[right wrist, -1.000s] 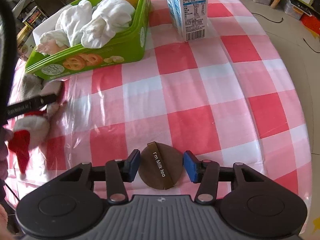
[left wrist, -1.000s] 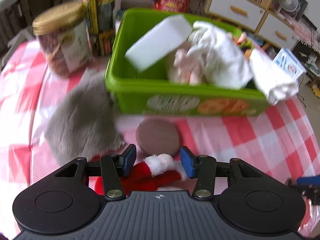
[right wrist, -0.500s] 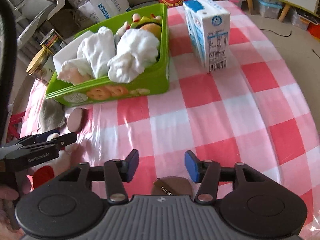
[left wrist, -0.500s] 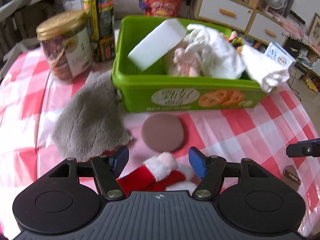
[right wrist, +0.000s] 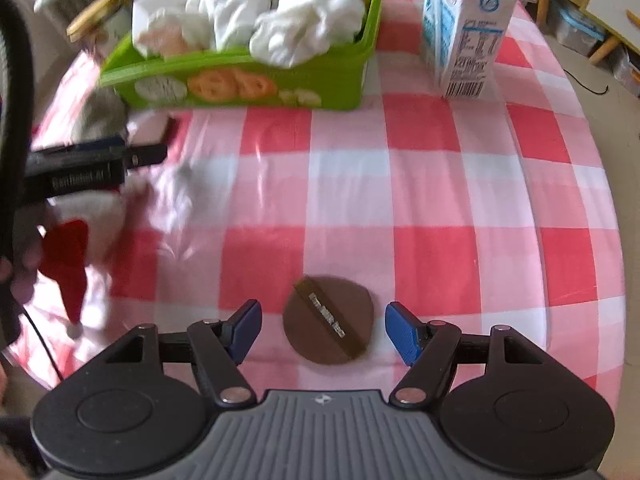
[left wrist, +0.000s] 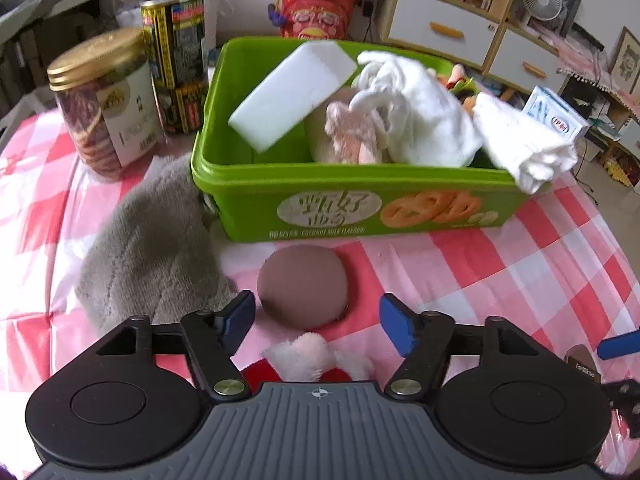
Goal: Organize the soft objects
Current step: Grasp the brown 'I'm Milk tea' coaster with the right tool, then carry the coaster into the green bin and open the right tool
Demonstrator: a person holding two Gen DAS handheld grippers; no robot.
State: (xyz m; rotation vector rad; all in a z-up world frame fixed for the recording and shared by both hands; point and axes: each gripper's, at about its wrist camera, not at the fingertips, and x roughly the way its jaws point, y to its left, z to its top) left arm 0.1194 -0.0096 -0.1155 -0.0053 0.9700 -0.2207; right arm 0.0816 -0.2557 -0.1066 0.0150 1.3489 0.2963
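Left gripper (left wrist: 317, 318): blue-padded jaws spread wide, gripping nothing, low over the red-and-white checked tablecloth (left wrist: 500, 256).
Beneath the left gripper: a red and white plush Santa hat (left wrist: 310, 358) lies just under the jaws, touched by neither pad; part of it is hidden by the gripper body.
Ahead of the left gripper: a round brown soft puff (left wrist: 303, 283) lies flat on the cloth, just in front of the green plastic biscuit tub (left wrist: 348, 204).
Left of the puff: a grey fleecy cloth (left wrist: 150, 248) lies spread out, its far edge against the tub's corner.
Tub contents: a white rectangular sponge block (left wrist: 292, 90) leans tilted on the rim, beside crumpled white cloths (left wrist: 420, 108) and a pale pink plush piece (left wrist: 352, 132); one white cloth hangs over the right edge.
Behind the tub: a clear biscuit jar with a gold lid (left wrist: 104, 100) and a dark printed tin (left wrist: 176, 64).
Right gripper (right wrist: 323, 334): jaws wide apart, gripping nothing.
Between the right jaws: a second round brown puff with a printed band (right wrist: 328, 326) lies on the cloth, clear of both pads.
Far right: a blue and white milk carton (right wrist: 464, 36) stands upright near the tub.
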